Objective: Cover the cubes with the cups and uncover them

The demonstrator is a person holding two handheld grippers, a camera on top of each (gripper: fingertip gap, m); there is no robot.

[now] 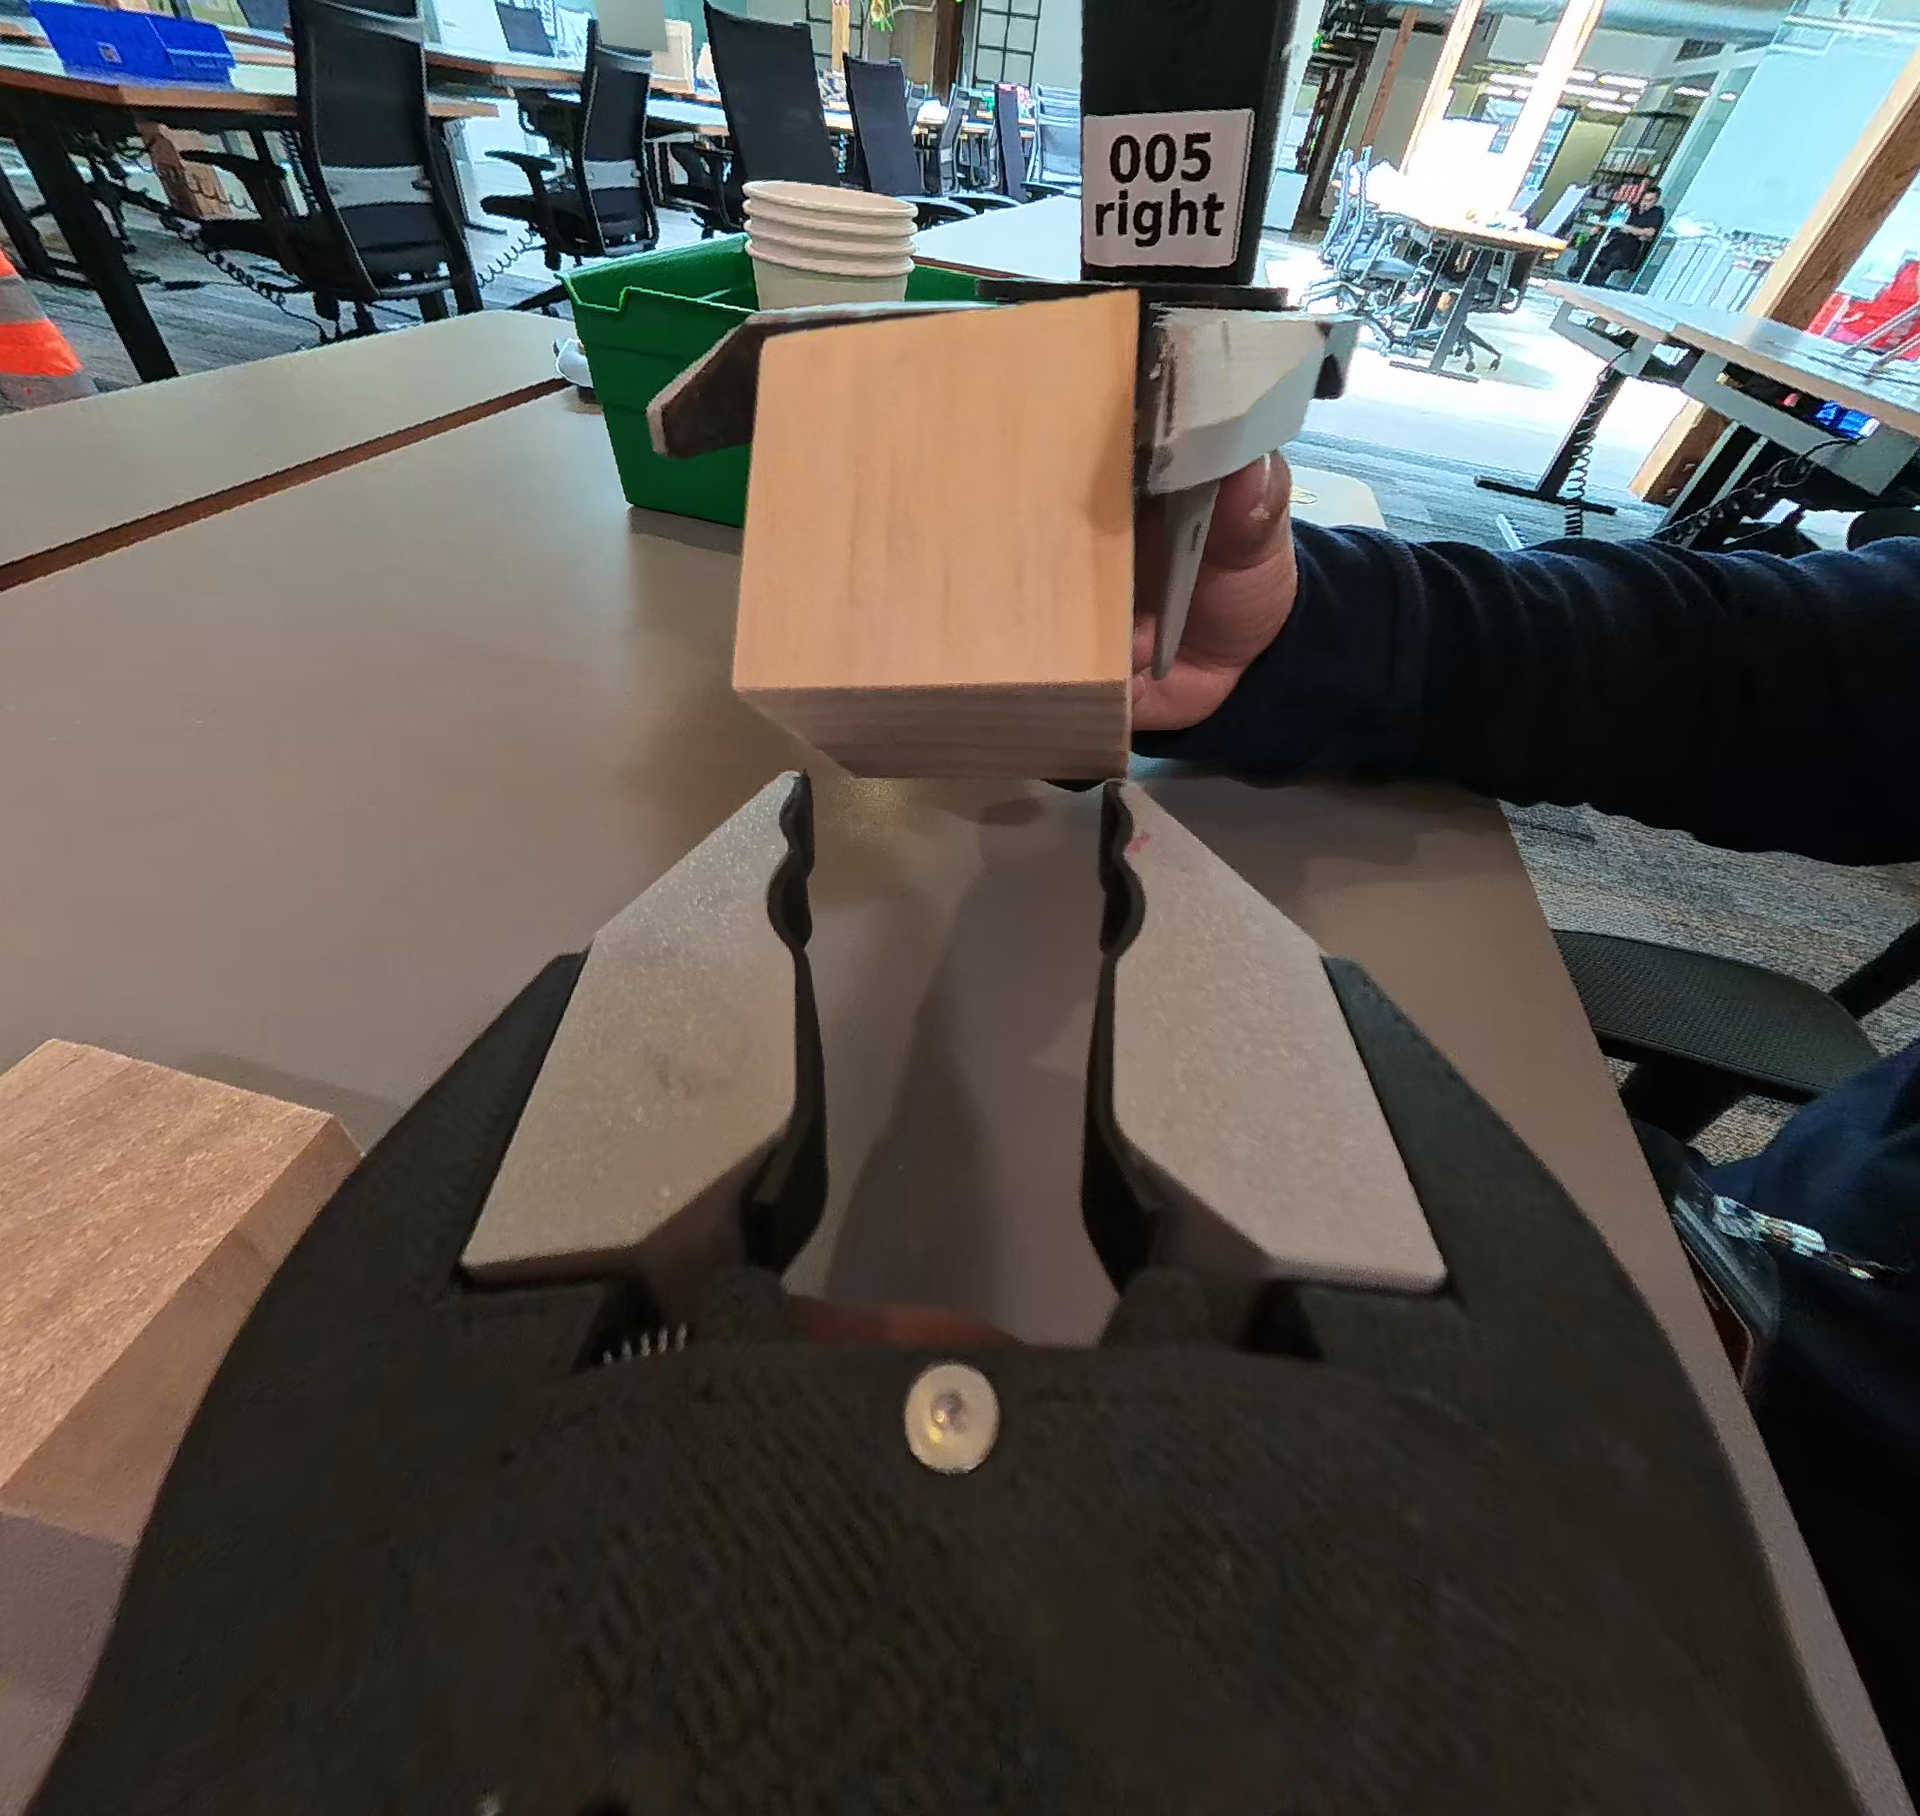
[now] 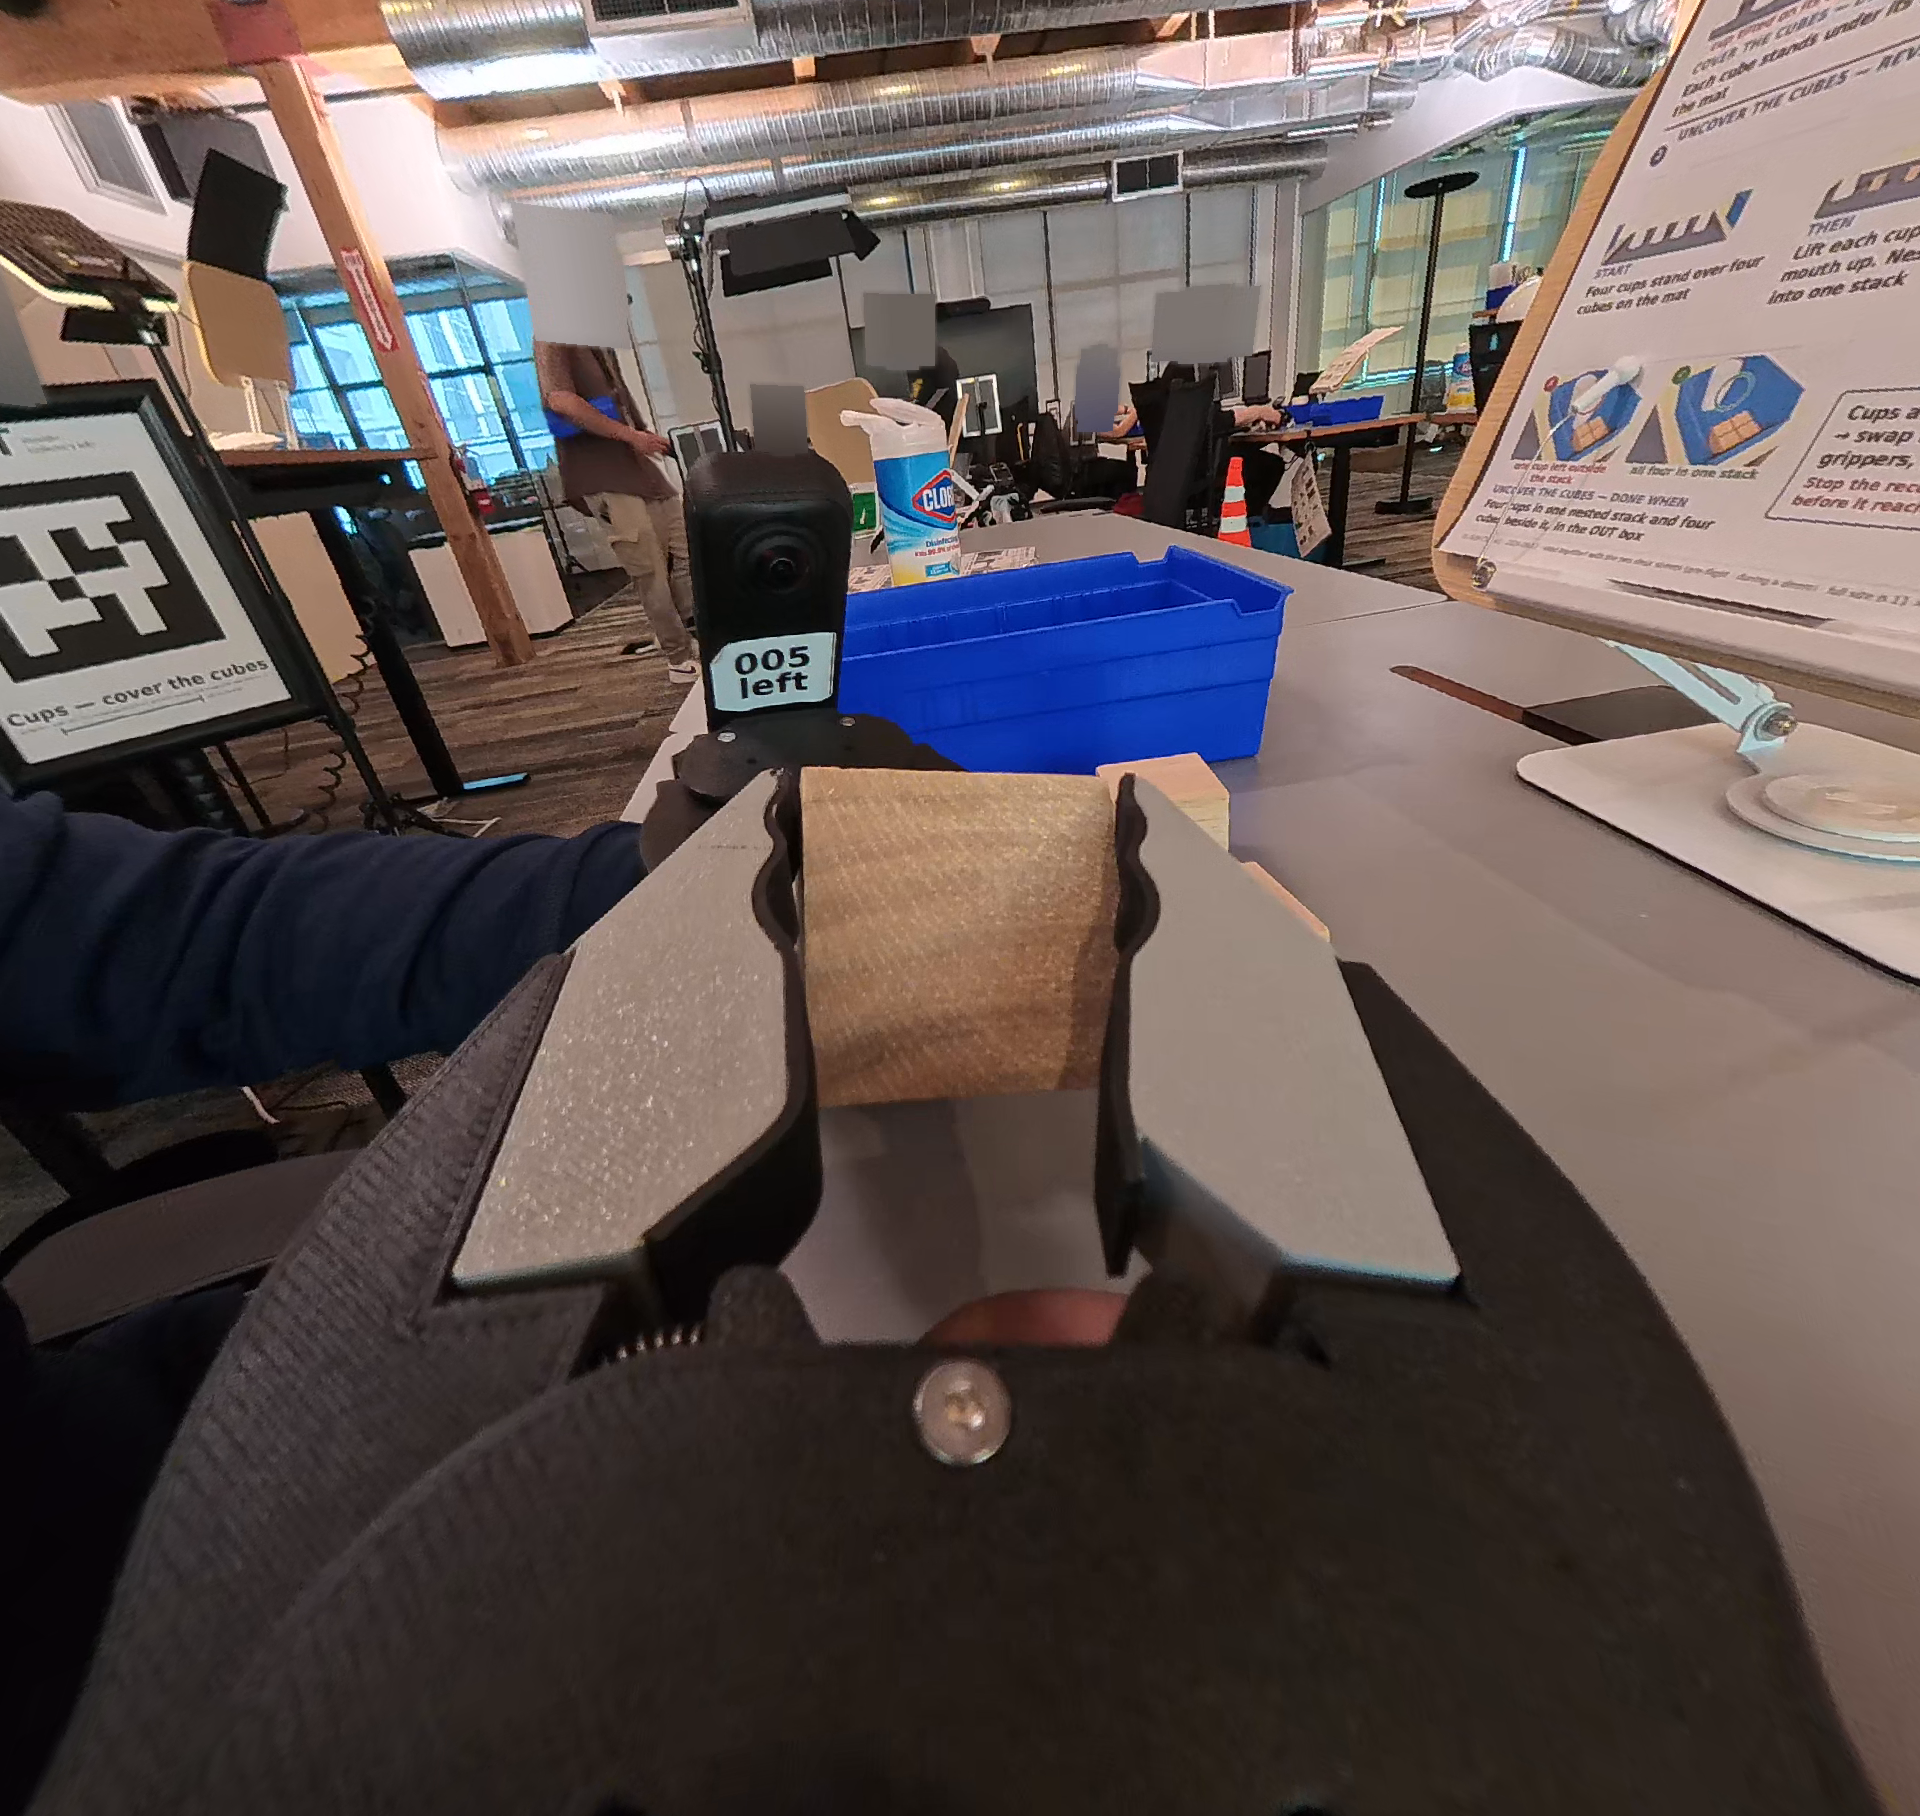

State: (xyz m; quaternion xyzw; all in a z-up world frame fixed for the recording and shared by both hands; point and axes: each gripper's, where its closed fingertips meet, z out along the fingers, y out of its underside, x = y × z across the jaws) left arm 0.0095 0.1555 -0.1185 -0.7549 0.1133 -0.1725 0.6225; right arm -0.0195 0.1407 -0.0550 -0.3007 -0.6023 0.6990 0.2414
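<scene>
Cube (image 1: 935, 540) clamped between my right gripper's (image 2: 961, 821) pads, off the table (image 1: 312, 675); my left gripper (image 1: 956, 800) gapes empty beneath it.

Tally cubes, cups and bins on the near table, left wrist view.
Wooden cubes: 2, one in the right gripper, one lower left
Paper cups: 4, nested
Green bin: 1
Total: 7

1. Left gripper (image 1: 956, 800): grey textured fingers (image 1: 675, 1018) lined with wavy black pads, on a ribbed black body.
2. One silver screw (image 1: 951, 1418) sits at its centre.
3. Right gripper (image 2: 961, 810): same build, with a black camera post carrying a white label.
4. Dark navy sleeves (image 1: 1579, 665).
</scene>
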